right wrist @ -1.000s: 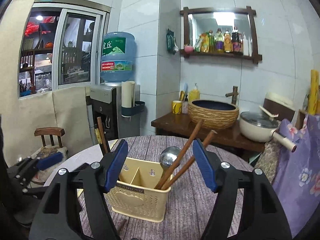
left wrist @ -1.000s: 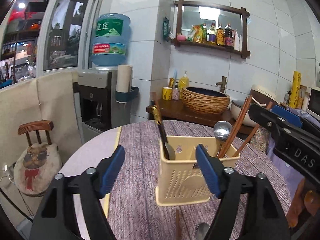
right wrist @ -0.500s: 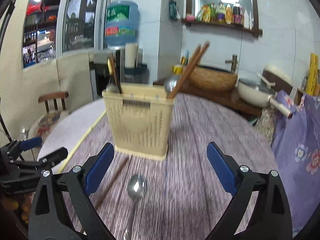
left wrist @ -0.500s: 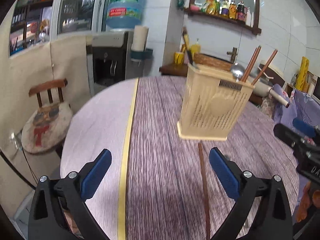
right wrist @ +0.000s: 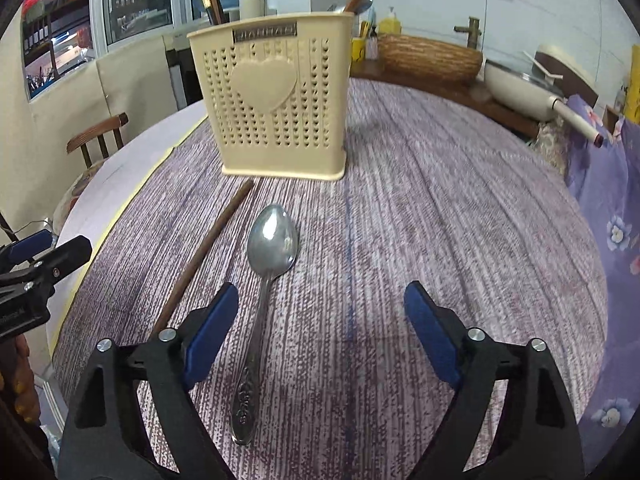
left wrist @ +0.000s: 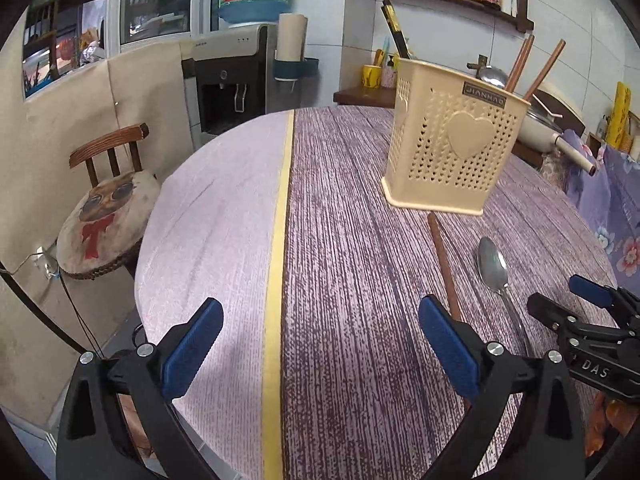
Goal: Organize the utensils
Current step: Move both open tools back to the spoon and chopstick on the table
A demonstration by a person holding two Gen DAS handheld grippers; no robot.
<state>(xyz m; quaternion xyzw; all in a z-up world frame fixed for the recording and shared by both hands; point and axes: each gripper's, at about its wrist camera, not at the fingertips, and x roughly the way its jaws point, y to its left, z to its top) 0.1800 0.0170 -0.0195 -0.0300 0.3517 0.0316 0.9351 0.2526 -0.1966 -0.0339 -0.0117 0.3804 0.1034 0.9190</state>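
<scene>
Right wrist view first: my right gripper (right wrist: 318, 320) hangs low over the table (right wrist: 440, 208) with its blue pads spread and nothing pinched; its jaws have just been closing a little. The spoon (right wrist: 264, 280) lies flat in front of the holder (right wrist: 276, 100), bowl toward it, and its handle runs back just inside my left-side pad rather than through the middle of the gap. Beside the spoon, on the side away from my right pad, a loose chopstick (right wrist: 204, 252) lies with its far tip almost at the holder's base.

My left gripper (left wrist: 320, 344) is spread as wide as it goes, empty, well to the side of the holder over the yellow tape line (left wrist: 280, 240).

Farther off, the holder stands upright and already carries two chopsticks (left wrist: 536, 66), a spoon bowl and a dark-handled utensil.

My worry is the off-centre handle: if I close as I stand, one pad may meet the spoon first and skate it sideways into the chopstick, rolling it. A flat, thin handle on cloth also gives little to bite, so the pads could slip off the top.
</scene>
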